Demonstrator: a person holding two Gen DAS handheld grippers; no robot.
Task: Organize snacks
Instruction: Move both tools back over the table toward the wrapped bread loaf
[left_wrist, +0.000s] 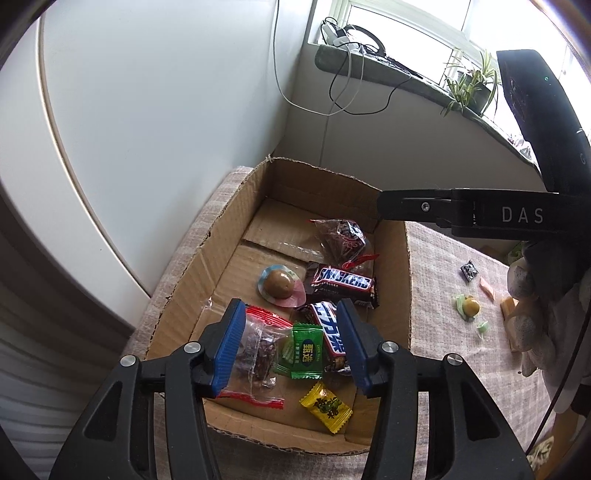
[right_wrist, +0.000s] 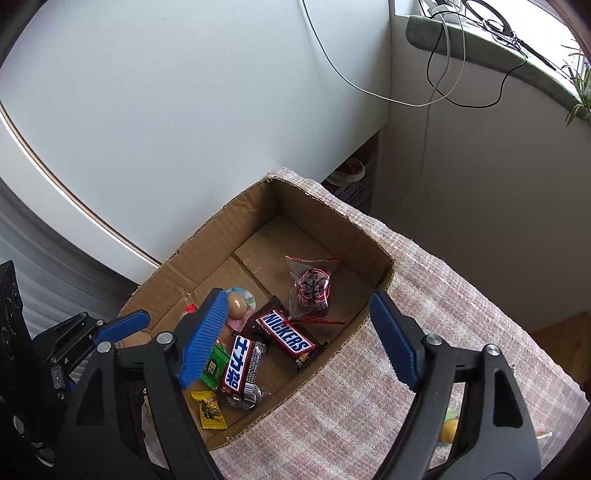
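An open cardboard box (left_wrist: 218, 236) (right_wrist: 221, 225) holds several snacks: a Snickers bar (left_wrist: 341, 284) (right_wrist: 288, 336), a second dark bar (left_wrist: 330, 332) (right_wrist: 238, 365), a green candy (left_wrist: 306, 350), a yellow candy (left_wrist: 327, 408) (right_wrist: 210, 410), a round sweet (left_wrist: 279, 284) and two clear red-edged packets (left_wrist: 341, 240) (left_wrist: 256, 354). My left gripper (left_wrist: 291, 347) is open and empty above the near packet. My right gripper (right_wrist: 299, 339) is open and empty over the box's right wall.
Loose sweets (left_wrist: 471, 306) lie on the checked cloth (left_wrist: 461, 369) right of the box; a yellow one shows in the right wrist view (right_wrist: 450, 430). A white wall (left_wrist: 147, 110) stands close behind the box. A windowsill (left_wrist: 388, 68) with cables and a plant is at the back.
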